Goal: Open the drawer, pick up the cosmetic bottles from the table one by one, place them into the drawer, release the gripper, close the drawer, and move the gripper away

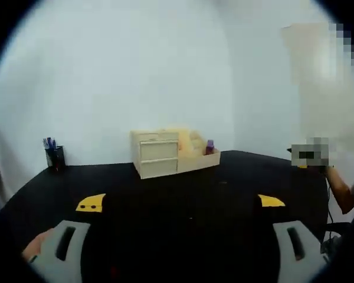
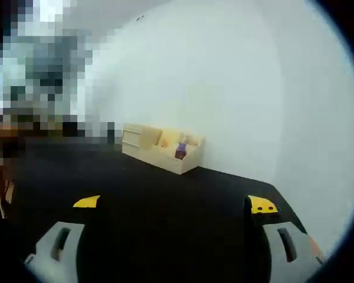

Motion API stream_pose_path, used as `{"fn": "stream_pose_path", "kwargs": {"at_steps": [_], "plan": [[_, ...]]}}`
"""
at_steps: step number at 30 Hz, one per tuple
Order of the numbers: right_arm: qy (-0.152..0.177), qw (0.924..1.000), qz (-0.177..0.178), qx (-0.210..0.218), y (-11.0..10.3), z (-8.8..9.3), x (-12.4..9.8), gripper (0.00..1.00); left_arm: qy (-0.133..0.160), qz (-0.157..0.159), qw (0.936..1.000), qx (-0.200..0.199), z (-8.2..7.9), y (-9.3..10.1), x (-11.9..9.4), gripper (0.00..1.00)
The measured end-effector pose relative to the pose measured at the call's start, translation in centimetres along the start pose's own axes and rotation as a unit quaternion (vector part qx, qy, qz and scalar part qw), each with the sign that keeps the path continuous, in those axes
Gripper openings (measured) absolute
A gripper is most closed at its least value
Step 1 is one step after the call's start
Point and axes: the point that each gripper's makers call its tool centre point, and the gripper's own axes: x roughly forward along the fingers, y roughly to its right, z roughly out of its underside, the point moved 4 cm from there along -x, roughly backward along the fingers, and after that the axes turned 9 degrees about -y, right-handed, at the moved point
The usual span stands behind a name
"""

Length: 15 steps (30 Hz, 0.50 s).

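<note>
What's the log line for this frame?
phase: pre-approach | left gripper: open, empty | right gripper: open, empty | organizer: drawers shut, far across table | pen cup: table's left edge

Both my views are soft and slightly blurred, with fisheye bending toward the edges. Light is even and diffuse on the pale wall [image 1: 165,71], without hard shadows or glare. The black surface [image 1: 189,188] reads very dark, swallowing detail, and the wooden organizer [image 2: 159,147] looks fuzzy.
</note>
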Motion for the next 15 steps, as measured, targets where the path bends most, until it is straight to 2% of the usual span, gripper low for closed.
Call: {"fn": "stream_pose_path", "kwargs": {"at_steps": [8, 15], "plan": [[-0.003, 0.9999, -0.010, 0.003, -1.2, 1.0, 0.2, 0.93, 0.029, 0.014, 0.9995, -0.001, 0.2, 0.9, -0.5, 0.96], [-0.009, 0.9997, -0.019, 0.013, -1.4, 1.8, 0.3, 0.93, 0.039, 0.020, 0.9988, -0.023, 1.2, 0.0, -0.5, 0.96]]}}
